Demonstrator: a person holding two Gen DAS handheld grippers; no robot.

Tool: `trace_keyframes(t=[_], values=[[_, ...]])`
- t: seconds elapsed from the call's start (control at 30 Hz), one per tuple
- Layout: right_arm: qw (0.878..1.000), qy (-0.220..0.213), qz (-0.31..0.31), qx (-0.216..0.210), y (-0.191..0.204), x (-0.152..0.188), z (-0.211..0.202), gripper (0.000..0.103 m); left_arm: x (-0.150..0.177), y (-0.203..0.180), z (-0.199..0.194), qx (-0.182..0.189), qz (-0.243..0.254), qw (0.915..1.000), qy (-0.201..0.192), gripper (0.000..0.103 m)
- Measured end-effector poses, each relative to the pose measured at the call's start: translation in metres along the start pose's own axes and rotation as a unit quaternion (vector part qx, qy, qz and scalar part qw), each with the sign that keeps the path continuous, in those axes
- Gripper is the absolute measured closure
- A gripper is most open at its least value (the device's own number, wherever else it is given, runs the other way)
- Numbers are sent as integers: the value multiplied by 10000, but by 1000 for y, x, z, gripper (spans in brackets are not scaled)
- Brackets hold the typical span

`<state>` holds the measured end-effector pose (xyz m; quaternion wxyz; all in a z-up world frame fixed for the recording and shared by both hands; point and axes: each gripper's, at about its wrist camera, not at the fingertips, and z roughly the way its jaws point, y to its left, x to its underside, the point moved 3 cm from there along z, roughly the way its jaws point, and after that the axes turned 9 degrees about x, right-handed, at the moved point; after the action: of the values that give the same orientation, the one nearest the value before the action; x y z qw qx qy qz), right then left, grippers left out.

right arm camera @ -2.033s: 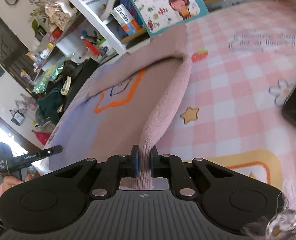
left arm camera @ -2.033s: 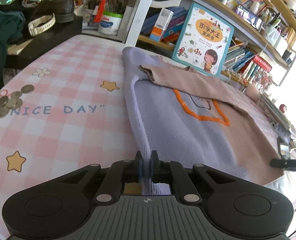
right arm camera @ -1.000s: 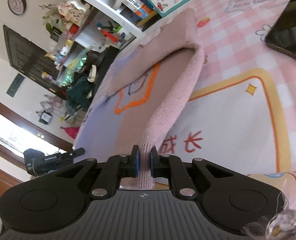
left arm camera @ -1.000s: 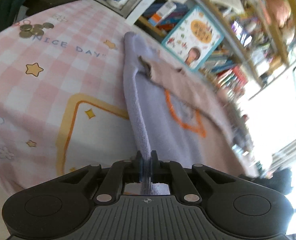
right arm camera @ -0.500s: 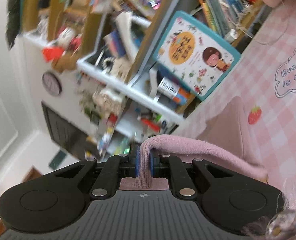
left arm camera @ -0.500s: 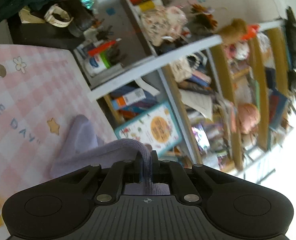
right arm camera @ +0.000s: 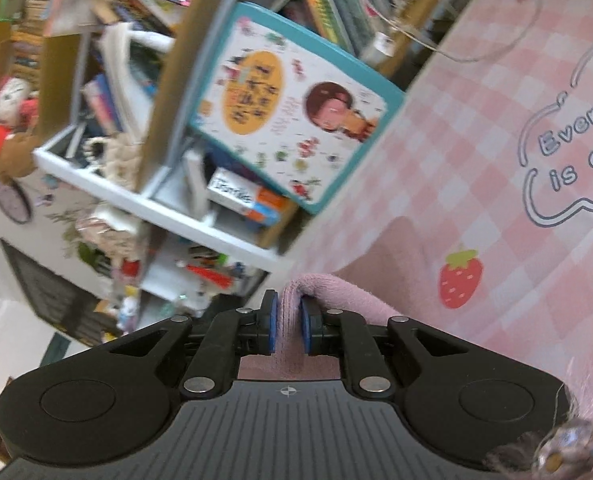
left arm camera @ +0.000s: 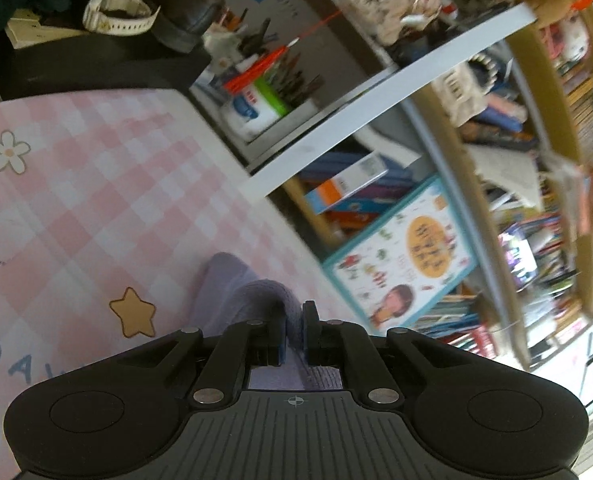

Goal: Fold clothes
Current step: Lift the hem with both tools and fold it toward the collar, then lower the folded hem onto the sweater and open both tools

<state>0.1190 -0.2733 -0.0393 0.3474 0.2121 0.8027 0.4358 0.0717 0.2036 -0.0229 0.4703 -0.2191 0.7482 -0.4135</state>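
On the left, the left gripper [left arm camera: 293,328] is clenched on the lilac edge of the sweater [left arm camera: 252,300], and a second ago that cloth ran flat and long across the pink checked tablecloth [left arm camera: 76,208]; now it humps up close before the fingers, near the far end by the bookshelf [left arm camera: 436,92]. On the right, the right gripper [right arm camera: 287,330] likewise pinches the pink edge. Both near corners seem carried toward the far end, so a lengthwise fold looks nearly laid.
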Motion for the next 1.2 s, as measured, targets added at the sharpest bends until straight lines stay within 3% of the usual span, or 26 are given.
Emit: trace_keyframes(t=[0.13,0.27,0.33,0.4,0.47,0.53,0.63,0.77,0.83,0.87,0.93,0.97,1.0,1.03,1.07,1.17,1.2], values=[[9994,186,95,272,-15,-3,21,83,2,11,14,-298,-48,9993,209,87],[9994,177,144,277,-22,-7,23,70,-2,19,11,-341,-211,9989,251,67],[9998,-71,88,167,-19,-12,13,56,-10,15,0,-215,-175,9996,68,59],[9990,-445,-25,45,-14,-19,-3,48,-19,9,-16,-96,-3,9997,-227,53],[9971,-705,-286,22,-7,-25,-18,47,-27,2,-29,-57,278,9988,-403,53],[9928,-730,-901,292,4,-22,-23,47,-29,-8,-36,-173,790,9960,-392,53],[9773,-758,-1843,713,21,-17,-29,48,-19,-22,-32,-414,1771,9832,-131,53],[9299,-733,-3291,1468,39,8,-11,50,5,-36,-8,-814,2937,9520,288,52],[9162,-695,-3585,1649,37,13,1,50,11,-40,6,-1034,3329,9367,344,52],[9104,-662,-3695,1741,37,15,7,51,12,-40,13,-1090,3377,9341,396,53],[8980,-597,-3912,1924,36,17,20,55,10,-36,28,-1146,3323,9346,546,54],[8918,-558,-4001,2039,34,18,27,63,8,-33,34,-1144,3253,9364,654,55],[8869,-495,-4020,2223,31,16,33,80,7,-31,41,-1140,3185,9379,772,62],[8864,-405,-3986,2320,27,13,38,89,6,-27,49,-1149,3088,9397,918,75],[8942,-304,-3870,2228,24,10,40,99,4,-23,53,-1194,2956,9420,1052,100],[9288,-427,-3233,1761,18,-3,24,99,-9,-14,45,-859,2336,9647,859,99],[9384,-491,-3017,1609,15,-7,18,99,-11,-12,42,-790,2226,9685,785,99]])
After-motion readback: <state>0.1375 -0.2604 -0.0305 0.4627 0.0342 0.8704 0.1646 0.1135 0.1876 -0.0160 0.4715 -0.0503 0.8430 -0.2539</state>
